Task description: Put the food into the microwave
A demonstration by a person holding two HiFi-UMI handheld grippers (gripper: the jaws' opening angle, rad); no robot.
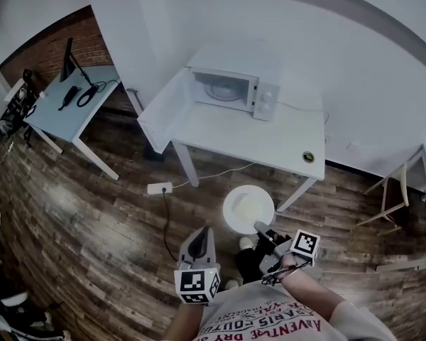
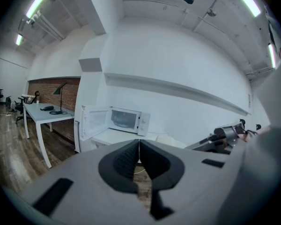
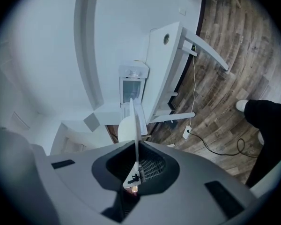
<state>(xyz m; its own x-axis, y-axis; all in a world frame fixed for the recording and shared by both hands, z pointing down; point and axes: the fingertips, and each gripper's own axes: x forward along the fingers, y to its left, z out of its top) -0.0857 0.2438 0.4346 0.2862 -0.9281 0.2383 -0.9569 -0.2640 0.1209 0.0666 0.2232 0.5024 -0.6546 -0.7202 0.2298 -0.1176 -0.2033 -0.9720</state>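
A white plate [image 1: 248, 208] with pale food on it is carried above the wood floor, short of the white table [image 1: 270, 137]. My right gripper [image 1: 260, 228] is shut on the plate's near rim. In the right gripper view the plate [image 3: 135, 121] stands edge-on between the jaws of that gripper [image 3: 136, 165]. The white microwave [image 1: 234, 87] sits on the table with its door swung open to the left. My left gripper [image 1: 201, 233] is held beside the plate, its jaws [image 2: 139, 150] shut on nothing. From that gripper the microwave [image 2: 126, 120] lies straight ahead.
A small round object [image 1: 308, 157] lies at the table's right front corner. A power strip [image 1: 160, 188] and its cable lie on the floor by the table legs. A grey desk [image 1: 71, 94] with a lamp stands far left; a chair [image 1: 394, 204] stands right.
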